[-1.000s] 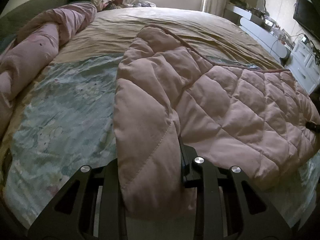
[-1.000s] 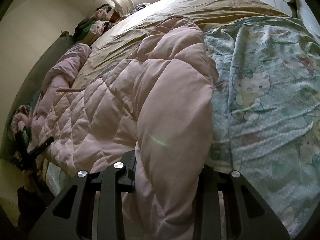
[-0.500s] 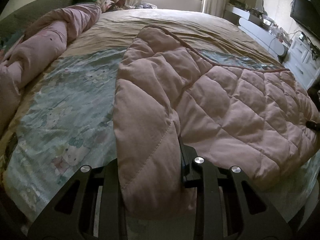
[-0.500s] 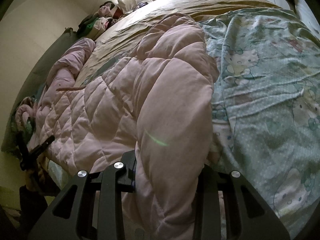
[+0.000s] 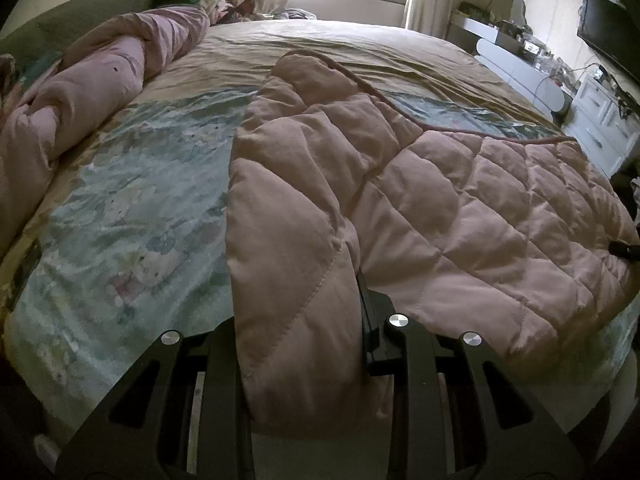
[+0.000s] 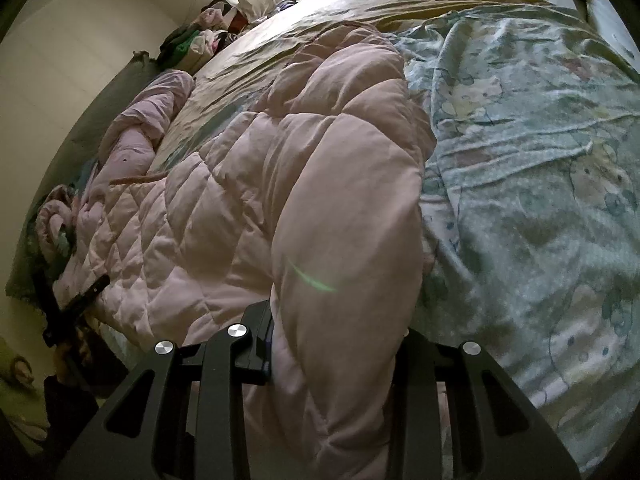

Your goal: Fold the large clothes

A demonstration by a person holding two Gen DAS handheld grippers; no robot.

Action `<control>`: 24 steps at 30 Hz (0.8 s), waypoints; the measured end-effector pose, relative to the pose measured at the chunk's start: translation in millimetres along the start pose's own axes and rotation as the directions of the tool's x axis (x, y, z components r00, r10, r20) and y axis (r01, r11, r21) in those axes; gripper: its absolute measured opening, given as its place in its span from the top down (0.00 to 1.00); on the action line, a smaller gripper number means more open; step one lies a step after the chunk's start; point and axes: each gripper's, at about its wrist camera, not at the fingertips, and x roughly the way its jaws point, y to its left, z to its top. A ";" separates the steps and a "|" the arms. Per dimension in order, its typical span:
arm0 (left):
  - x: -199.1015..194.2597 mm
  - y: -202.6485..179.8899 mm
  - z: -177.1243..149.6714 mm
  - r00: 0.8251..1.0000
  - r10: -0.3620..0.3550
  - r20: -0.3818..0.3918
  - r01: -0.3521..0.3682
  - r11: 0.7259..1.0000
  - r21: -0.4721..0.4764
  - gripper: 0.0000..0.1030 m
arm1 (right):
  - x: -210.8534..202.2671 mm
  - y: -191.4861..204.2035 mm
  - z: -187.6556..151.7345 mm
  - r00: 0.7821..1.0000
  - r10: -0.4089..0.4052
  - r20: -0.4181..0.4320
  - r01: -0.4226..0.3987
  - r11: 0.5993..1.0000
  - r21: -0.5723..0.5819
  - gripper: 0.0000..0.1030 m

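Note:
A large pink quilted coat point(image 5: 460, 208) lies spread on the bed; it also fills the middle of the right wrist view point(image 6: 248, 208). My left gripper point(image 5: 298, 344) is shut on a thick fold of the coat at its near left edge. My right gripper point(image 6: 340, 352) is shut on another thick fold at the coat's opposite near edge. The fabric bulges over both pairs of fingers and hides the fingertips. The left gripper shows small at the far left of the right wrist view point(image 6: 76, 304), and the right gripper's tip shows at the right edge of the left wrist view point(image 5: 624, 249).
The bed has a green patterned sheet point(image 5: 132, 208) and a tan cover point(image 5: 340, 44) beyond. A rolled pink duvet point(image 5: 92, 80) lies along the left side. Clothes pile point(image 5: 208, 0) sits by the window. White drawers point(image 5: 600, 128) and a TV point(image 5: 608, 32) stand at right.
Both grippers keep their hold on the coat. Both views have shifted slightly, showing more of the bed and room; the coat's near edge seems drawn a little toward me.

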 end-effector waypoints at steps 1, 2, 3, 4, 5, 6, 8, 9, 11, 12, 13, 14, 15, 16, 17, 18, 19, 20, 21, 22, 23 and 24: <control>-2.9 -0.6 -4.6 1.000 0.002 0.002 -0.002 1.000 -0.001 0.81 | -1.0 0.3 -2.4 1.000 0.000 -0.001 0.000 1.000 -0.001 0.70; -4.6 -1.9 -7.8 1.000 0.005 0.004 -0.005 1.000 -0.001 0.80 | -1.5 -0.9 -4.2 1.000 0.000 -0.004 0.000 1.000 0.000 0.70; -4.9 -2.9 -11.0 1.000 0.010 0.006 -0.010 1.000 -0.001 0.80 | -0.5 -1.7 -4.2 1.000 -0.003 -0.006 0.003 1.000 0.003 0.70; -4.2 -3.6 -12.7 1.000 0.018 0.007 -0.018 1.000 0.001 0.80 | 1.1 -2.5 -4.6 1.000 -0.010 -0.008 0.010 1.000 0.004 0.70; -2.5 -4.3 -14.0 1.000 0.029 0.009 -0.029 1.000 0.004 0.77 | 3.4 -2.3 -4.3 1.000 -0.023 -0.012 0.023 1.000 0.001 0.69; -0.7 -5.1 -15.3 0.999 0.043 0.011 -0.043 0.999 0.008 0.72 | 5.4 -2.3 -4.3 0.999 -0.033 -0.014 0.033 0.999 -0.001 0.68; 1.0 -5.1 -19.4 0.996 0.081 0.035 -0.081 0.997 0.005 0.59 | 8.6 -4.9 -6.3 0.999 -0.040 -0.010 0.041 0.999 0.019 0.64; 2.9 -4.0 -20.5 0.995 0.093 0.045 -0.094 0.996 0.000 0.45 | 10.8 -6.5 -7.6 0.999 -0.046 -0.006 0.046 0.999 0.027 0.61; 9.2 0.7 -23.9 0.991 0.117 0.058 -0.116 0.993 -0.027 0.15 | 15.8 -9.2 -12.3 0.998 -0.063 -0.001 0.063 0.997 0.044 0.47; 9.9 2.7 -26.5 0.989 0.129 0.078 -0.126 0.991 -0.043 0.09 | 17.2 -9.9 -14.0 0.997 -0.079 0.000 0.079 0.996 0.045 0.41; 9.6 4.1 -28.0 0.988 0.123 0.093 -0.120 0.992 -0.047 0.09 | 17.1 -9.7 -16.4 0.995 -0.103 0.004 0.103 0.994 0.047 0.21; 8.7 3.4 -29.4 0.989 0.114 0.095 -0.110 0.993 -0.046 0.09 | 15.4 -10.9 -18.1 0.990 -0.143 0.016 0.142 0.988 0.057 0.08; 7.4 4.3 -30.4 0.990 0.107 0.094 -0.103 0.994 -0.047 0.09 | 11.8 -11.4 -20.0 0.985 -0.167 0.038 0.165 0.984 0.067 0.07; 5.6 5.1 -31.2 0.989 0.107 0.099 -0.103 0.994 -0.045 0.09 | 6.8 -12.4 -21.6 0.981 -0.185 0.063 0.181 0.981 0.075 0.06; 3.0 6.0 -31.7 0.987 0.115 0.110 -0.111 0.993 -0.043 0.09 | -0.2 -13.0 -23.2 0.974 -0.206 0.092 0.198 0.977 0.085 0.05; -0.4 8.3 -31.1 0.983 0.134 0.123 -0.129 0.991 -0.046 0.09 | -5.8 -14.1 -24.0 0.968 -0.225 0.114 0.216 0.972 0.093 0.04; -3.3 10.5 -30.2 0.981 0.140 0.131 -0.134 0.990 -0.052 0.09 | -12.7 -14.8 -24.5 0.958 -0.251 0.139 0.238 0.966 0.102 0.04; -5.6 11.7 -29.1 0.981 0.140 0.137 -0.133 0.989 -0.061 0.09 | -16.8 -15.3 -25.2 0.950 -0.270 0.155 0.255 0.961 0.107 0.04; -9.3 14.7 -27.6 0.979 0.137 0.150 -0.126 0.989 -0.080 0.09 | -24.5 -13.9 -26.1 0.939 -0.293 0.181 0.276 0.955 0.111 0.04; -12.3 14.7 -26.8 0.978 0.132 0.163 -0.118 0.989 -0.089 0.09 | -28.5 -12.0 -27.0 0.935 -0.296 0.196 0.279 0.954 0.110 0.04; -15.8 14.0 -26.1 0.975 0.128 0.180 -0.112 0.989 -0.094 0.09 | -33.8 -7.2 -28.8 0.930 -0.295 0.219 0.278 0.955 0.104 0.04; -20.9 11.4 -25.9 0.970 0.128 0.205 -0.109 0.989 -0.098 0.09 | -37.9 -2.6 -29.2 0.925 -0.294 0.242 0.280 0.955 0.094 0.04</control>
